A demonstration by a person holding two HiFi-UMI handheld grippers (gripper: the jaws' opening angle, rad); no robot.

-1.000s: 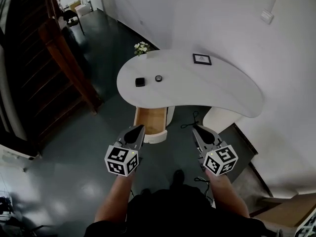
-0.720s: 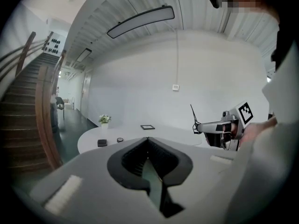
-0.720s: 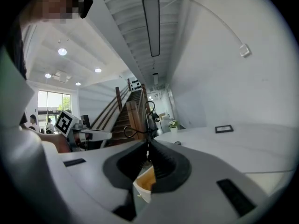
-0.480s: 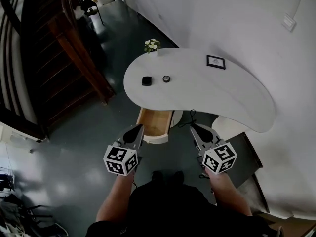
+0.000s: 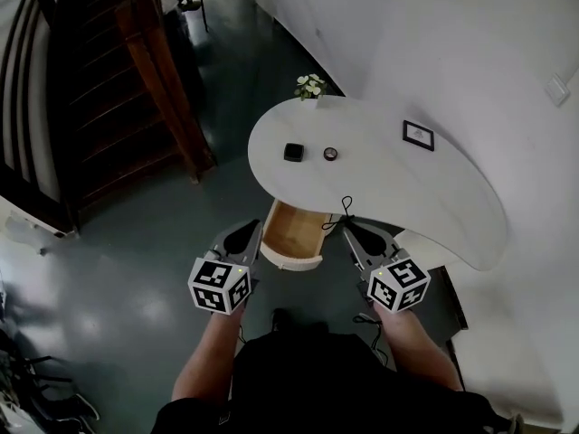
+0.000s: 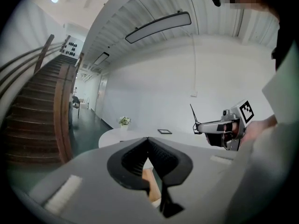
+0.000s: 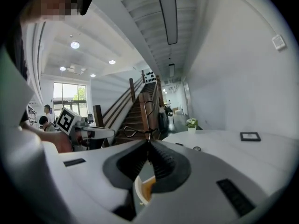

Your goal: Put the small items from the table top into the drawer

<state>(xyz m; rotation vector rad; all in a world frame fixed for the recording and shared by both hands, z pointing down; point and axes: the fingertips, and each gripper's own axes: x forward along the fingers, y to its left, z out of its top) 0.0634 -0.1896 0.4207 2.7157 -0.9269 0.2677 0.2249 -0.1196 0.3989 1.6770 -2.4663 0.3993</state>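
Note:
A black square item [image 5: 293, 152] and a small round item [image 5: 330, 154] lie on the white curved table [image 5: 389, 188]. Under the table's near edge an open wooden drawer [image 5: 293, 231] sticks out, with nothing visible inside. My left gripper [image 5: 251, 230] hangs just left of the drawer, jaws shut on nothing; its own view shows the tips [image 6: 148, 139] meeting. My right gripper [image 5: 347, 229] hangs just right of the drawer, shut on a thin black wire piece [image 5: 346, 208] that stands up from its tips [image 7: 149, 141].
A small flower pot [image 5: 309, 87] stands at the table's far edge and a framed picture [image 5: 418, 135] lies to the right. A dark wooden staircase [image 5: 136, 61] rises at the left over dark floor. A white wall [image 5: 470, 43] runs along the right.
The table and drawer have come nearer; the drawer front now sits between my two grippers. Both grippers keep their pose and stay shut.

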